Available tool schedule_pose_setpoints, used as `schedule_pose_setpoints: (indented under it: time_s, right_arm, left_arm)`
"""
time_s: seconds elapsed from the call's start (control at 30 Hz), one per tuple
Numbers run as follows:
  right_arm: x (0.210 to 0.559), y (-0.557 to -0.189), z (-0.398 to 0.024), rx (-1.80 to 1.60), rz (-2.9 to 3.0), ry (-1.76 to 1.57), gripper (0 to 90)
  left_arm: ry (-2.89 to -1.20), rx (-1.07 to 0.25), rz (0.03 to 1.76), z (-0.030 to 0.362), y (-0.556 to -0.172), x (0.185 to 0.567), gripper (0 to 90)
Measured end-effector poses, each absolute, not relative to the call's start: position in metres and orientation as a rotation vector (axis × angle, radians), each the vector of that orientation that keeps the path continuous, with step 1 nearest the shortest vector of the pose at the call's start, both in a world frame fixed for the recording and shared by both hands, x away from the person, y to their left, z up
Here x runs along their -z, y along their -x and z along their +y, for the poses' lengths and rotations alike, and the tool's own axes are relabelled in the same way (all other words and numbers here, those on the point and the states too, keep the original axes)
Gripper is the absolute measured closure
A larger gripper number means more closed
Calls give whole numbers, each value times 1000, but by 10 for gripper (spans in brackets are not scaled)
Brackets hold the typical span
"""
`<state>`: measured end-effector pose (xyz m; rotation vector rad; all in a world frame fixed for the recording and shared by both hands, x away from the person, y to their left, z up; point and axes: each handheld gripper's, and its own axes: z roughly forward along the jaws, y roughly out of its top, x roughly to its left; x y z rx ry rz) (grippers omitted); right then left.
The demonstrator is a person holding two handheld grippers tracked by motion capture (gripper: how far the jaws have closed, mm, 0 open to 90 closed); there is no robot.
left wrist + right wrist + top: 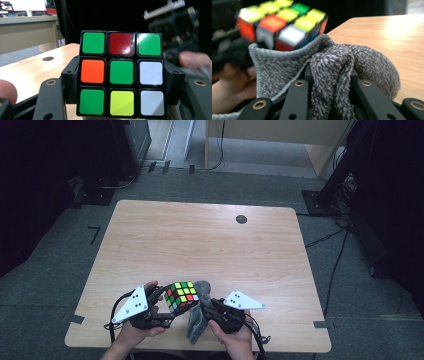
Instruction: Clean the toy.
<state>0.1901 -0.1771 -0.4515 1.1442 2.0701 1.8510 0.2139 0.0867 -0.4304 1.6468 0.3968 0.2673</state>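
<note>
Keeping the cube [121, 73] clamped in the left gripper [161, 304] while, seemingly, wiping its side with the cloth [337, 67] pinched in the right gripper [206, 306].

High view: overall exposure is dim; the surroundings at both sides fall to near black, while the desk [200, 240] is evenly lit from above with soft, weak shadows. Fine detail is limited by low resolution.

Left gripper view: the cube [121, 73] is sharp and bright, with a glossy reflection on its red upper sticker. The background is dark; the fingertip at the right edge is blurred.

Right gripper view: the grey cloth [337, 67] is in focus. The cube behind it is soft and smeared. Strong glare washes out the desk surface at upper right.
</note>
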Motion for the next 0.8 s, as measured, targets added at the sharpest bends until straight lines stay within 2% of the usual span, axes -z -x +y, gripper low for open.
schedule_pose_setpoints:
  time_s: [0.2, 0.47, 0.67, 0.8]
  right_arm:
    - [439, -188, -186, -1872, 1958, -1122, 741]
    - [451, -189, -175, -1820, 2082, -1120, 742]
    - [434, -187, -191, -1873, 1948, -1110, 742]
    - [445, -188, -185, -1876, 1997, -1123, 743]
  left_arm:
    - [-1666, -272, 383, 83, -213, 432, 342]
    - [-1665, -279, 382, 84, -213, 431, 342]
    - [-1674, -284, 382, 84, -213, 432, 342]
    - [-1680, -285, 385, 83, -213, 432, 342]
